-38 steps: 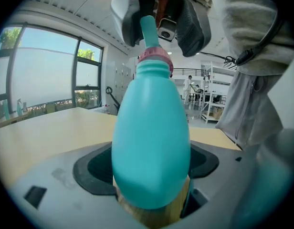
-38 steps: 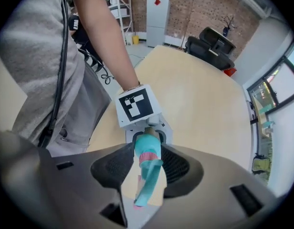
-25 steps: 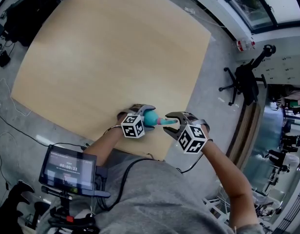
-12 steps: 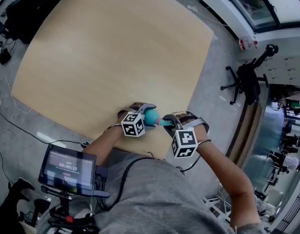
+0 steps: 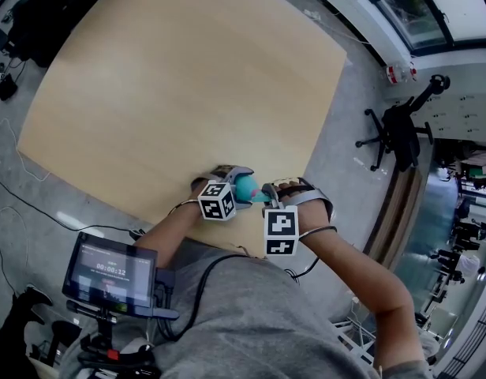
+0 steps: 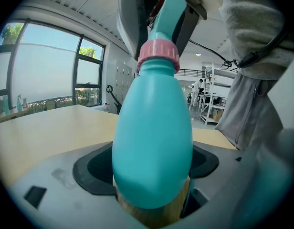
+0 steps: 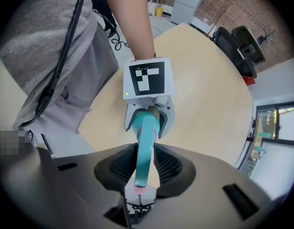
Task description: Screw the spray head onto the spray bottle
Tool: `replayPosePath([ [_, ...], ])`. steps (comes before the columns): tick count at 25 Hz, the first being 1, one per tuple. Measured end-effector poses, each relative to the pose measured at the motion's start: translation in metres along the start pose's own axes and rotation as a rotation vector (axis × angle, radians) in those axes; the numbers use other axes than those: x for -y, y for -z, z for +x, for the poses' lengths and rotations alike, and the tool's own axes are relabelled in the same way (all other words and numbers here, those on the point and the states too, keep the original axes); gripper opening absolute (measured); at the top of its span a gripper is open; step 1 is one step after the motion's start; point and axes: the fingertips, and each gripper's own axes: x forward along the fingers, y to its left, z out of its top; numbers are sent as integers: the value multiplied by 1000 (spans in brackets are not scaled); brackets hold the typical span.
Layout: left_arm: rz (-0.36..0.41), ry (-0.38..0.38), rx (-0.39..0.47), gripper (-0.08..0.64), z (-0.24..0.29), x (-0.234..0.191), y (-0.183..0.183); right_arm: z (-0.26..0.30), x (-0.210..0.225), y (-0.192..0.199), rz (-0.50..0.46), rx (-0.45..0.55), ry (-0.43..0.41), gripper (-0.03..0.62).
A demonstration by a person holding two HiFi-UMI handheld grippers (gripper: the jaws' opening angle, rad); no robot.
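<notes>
Clamping the spray bottle (image 6: 152, 142) in the left hand-held gripper (image 5: 237, 181), neck toward the right hand-held gripper (image 7: 143, 175); there, just closed and pinching the spray head (image 7: 146, 142), in line with the bottle's long axis.

Head camera: overhead, facing steeply down on the pale wooden tabletop (image 5: 188, 93), with the left gripper (image 5: 237, 181) and right gripper (image 5: 269, 193) at 6 o'clock. Gripper cameras: close range, along own jaws, each showing the other gripper toward 12 o'clock. All views share the teal plastic spray bottle (image 5: 244, 188) and its teal spray head (image 5: 257, 196).
</notes>
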Motion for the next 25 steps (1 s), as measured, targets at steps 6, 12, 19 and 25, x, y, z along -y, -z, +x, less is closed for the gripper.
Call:
replayPosePath([
  [6,-5,1,0,407,3,-2,-2,2,-2,2,-34,-26,-54,100],
  [12,-14,6,-1,407,6,-3,-3,-1,-5,3,39,44,-94,170],
  [19,-15,6,-1,407,6,-4,-3,4,3,8,49,113,-16,167],
  [25,-15,6,-1,407,4,-4,-2,-2,5,2,56,179,8,117],
])
